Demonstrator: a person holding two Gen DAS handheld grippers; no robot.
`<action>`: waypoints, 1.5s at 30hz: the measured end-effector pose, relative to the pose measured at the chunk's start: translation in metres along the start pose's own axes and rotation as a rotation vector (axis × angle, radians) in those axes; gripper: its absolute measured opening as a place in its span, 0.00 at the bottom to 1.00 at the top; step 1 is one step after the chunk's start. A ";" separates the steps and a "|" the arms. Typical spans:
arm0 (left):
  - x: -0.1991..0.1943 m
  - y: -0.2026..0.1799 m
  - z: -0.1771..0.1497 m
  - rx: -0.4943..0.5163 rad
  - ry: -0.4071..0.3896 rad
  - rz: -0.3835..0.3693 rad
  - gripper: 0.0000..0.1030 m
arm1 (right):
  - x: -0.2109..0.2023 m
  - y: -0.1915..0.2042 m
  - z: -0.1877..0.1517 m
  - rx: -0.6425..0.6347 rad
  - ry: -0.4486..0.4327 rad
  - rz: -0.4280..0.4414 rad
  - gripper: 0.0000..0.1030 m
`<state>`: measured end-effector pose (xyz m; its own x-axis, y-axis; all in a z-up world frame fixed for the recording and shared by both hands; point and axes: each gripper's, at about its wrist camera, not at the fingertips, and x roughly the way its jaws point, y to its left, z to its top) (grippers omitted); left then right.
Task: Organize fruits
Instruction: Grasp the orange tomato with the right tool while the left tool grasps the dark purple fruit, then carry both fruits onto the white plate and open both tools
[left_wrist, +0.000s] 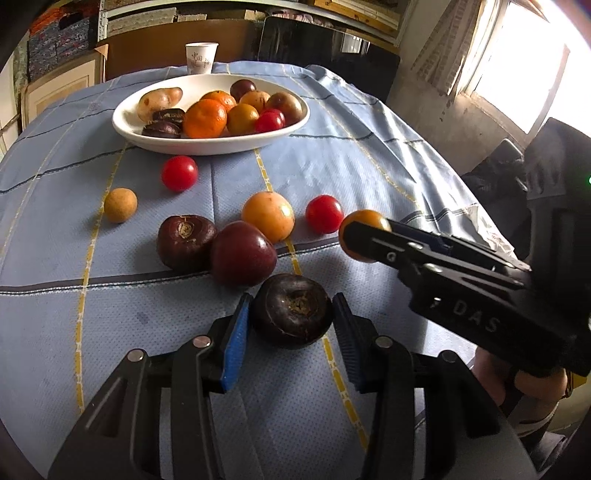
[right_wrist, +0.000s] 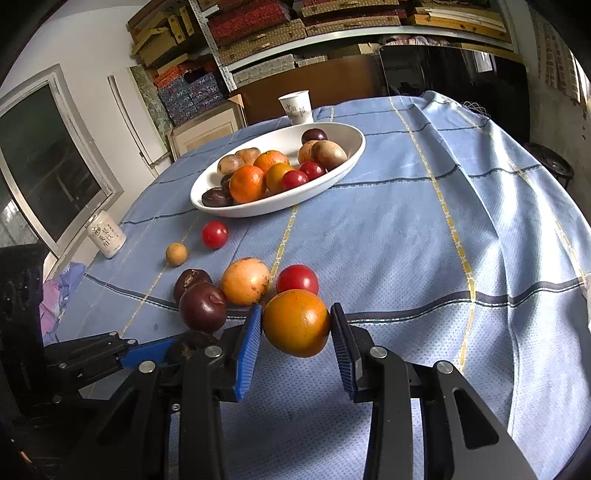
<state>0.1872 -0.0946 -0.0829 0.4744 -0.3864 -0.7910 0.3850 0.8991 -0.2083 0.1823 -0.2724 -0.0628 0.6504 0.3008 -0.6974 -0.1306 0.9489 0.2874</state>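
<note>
A dark water chestnut (left_wrist: 292, 311) sits on the blue cloth-covered surface (left_wrist: 369, 155) between the blue pads of the left gripper (left_wrist: 291, 325), which pinch its sides. Just to the right, the right gripper (right_wrist: 296, 328) clamps an orange-yellow fruit (right_wrist: 296, 322), apparently held just above the cloth. Behind them lie a dark plum (left_wrist: 243, 253), a second water chestnut (left_wrist: 185, 242), a pale orange fruit (left_wrist: 268, 216), two red tomatoes (left_wrist: 324, 214) and a small tan fruit (left_wrist: 120, 205). Farther back, a white bowl (left_wrist: 207, 146) holds more fruit, with a paper cup (left_wrist: 201, 57) beyond.
</note>
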 end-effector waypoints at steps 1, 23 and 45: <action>-0.002 0.001 0.000 -0.004 -0.009 -0.002 0.42 | 0.001 -0.001 0.000 0.005 0.003 0.000 0.37; -0.017 0.089 0.125 -0.121 -0.187 0.134 0.42 | 0.057 -0.008 0.118 0.057 -0.100 0.029 0.37; -0.034 0.118 0.122 -0.171 -0.332 0.319 0.96 | 0.024 -0.003 0.128 -0.010 -0.280 0.013 0.96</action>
<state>0.3127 -0.0008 -0.0108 0.7851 -0.1061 -0.6103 0.0573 0.9934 -0.0990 0.2939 -0.2797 0.0031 0.8299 0.2765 -0.4847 -0.1470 0.9462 0.2881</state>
